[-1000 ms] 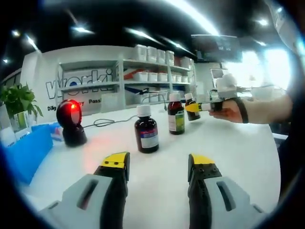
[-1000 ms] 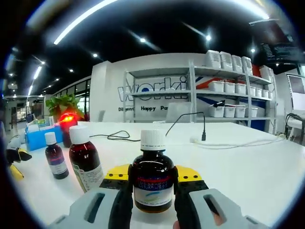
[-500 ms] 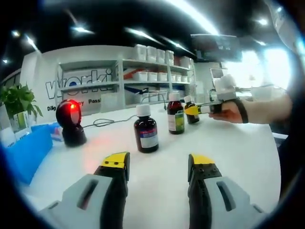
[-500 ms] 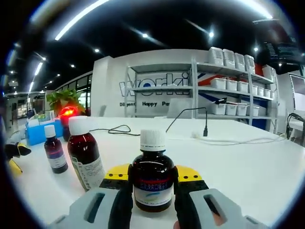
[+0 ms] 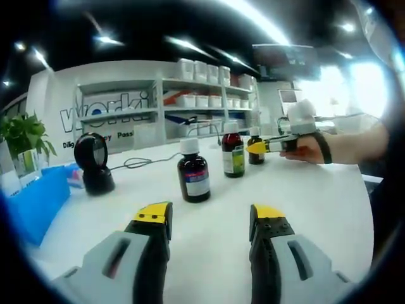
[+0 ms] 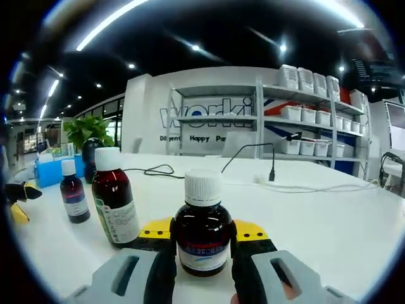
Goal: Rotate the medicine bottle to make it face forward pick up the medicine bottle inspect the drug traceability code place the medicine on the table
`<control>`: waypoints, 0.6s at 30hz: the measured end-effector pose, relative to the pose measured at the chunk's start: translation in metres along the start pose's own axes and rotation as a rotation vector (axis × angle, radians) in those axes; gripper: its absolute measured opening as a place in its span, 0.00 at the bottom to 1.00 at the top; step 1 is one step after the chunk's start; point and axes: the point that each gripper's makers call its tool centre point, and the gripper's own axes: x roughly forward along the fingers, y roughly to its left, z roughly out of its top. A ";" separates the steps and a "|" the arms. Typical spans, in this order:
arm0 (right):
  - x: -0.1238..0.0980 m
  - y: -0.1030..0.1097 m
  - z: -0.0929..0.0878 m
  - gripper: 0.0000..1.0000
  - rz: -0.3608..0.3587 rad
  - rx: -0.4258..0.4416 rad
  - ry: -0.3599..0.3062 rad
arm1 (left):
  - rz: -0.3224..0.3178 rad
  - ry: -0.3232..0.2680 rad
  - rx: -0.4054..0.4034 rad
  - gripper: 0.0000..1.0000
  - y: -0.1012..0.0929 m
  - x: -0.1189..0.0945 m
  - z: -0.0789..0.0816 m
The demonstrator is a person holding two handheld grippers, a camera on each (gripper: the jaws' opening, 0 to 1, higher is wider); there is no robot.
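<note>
A small brown medicine bottle with a white cap stands upright between the yellow-tipped jaws of my right gripper, which is shut on it, its label towards the camera. In the left gripper view the same bottle sits at the far end of a row, with the right gripper and a person's hand behind it. Two more brown bottles stand on the white table. My left gripper hovers open over the near table, holding nothing.
A black barcode scanner stands at the left with its light off, beside a blue bin and a potted plant. A black cable runs across the table. Shelves with white boxes line the back wall.
The scanner's red light has gone out. The right gripper with its bottle has shifted slightly along the table. The left gripper has stayed put and open.
</note>
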 end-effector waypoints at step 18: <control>-0.002 -0.024 0.001 0.29 -0.046 0.008 0.007 | -0.001 0.001 -0.001 0.40 0.002 0.001 -0.002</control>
